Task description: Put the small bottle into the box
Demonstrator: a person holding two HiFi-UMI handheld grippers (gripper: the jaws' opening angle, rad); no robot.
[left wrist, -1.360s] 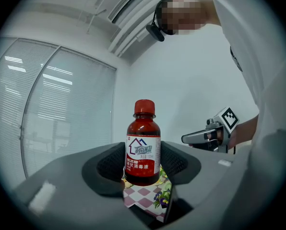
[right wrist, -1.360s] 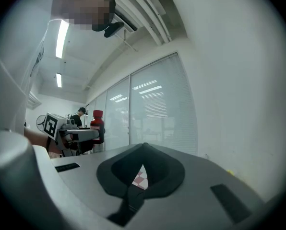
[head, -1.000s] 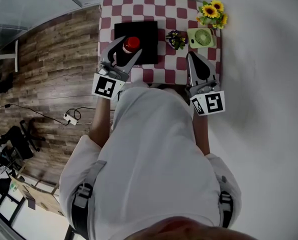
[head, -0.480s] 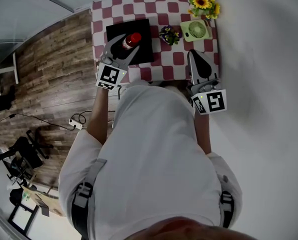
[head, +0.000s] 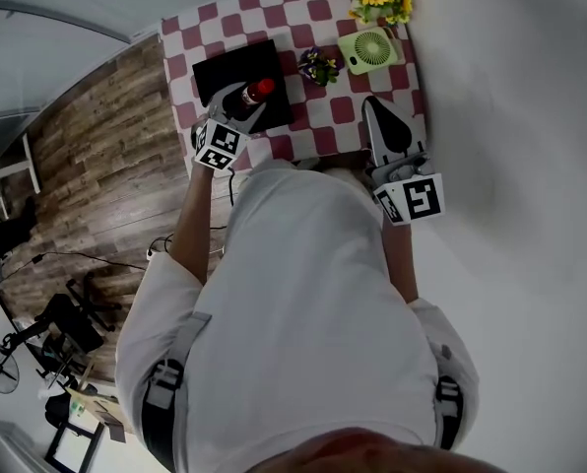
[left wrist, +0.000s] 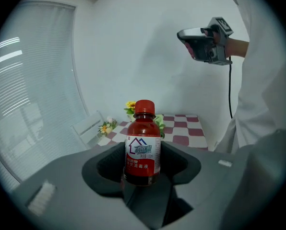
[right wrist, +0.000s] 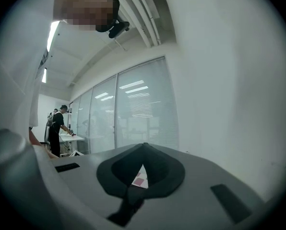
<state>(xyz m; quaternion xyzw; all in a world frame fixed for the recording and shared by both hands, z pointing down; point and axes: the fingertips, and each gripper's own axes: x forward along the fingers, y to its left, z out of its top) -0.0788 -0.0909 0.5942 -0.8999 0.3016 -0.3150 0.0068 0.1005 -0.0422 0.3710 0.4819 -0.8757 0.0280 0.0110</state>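
Your left claw (head: 246,102) pinches the small bottle (head: 258,91) over the black box (head: 232,65), 11 o'clock on the checkered desk (head: 318,13). Right claw (head: 372,104) pressed together. Wood floor (head: 97,175) at 9 o'clock.

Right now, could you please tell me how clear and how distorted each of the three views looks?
Head view: strong fisheye bows the floor, yet the bottle and table stay crisp. Left gripper view: the bottle is sharp, corners black. Right gripper view: ceiling lights glare, corners black too.
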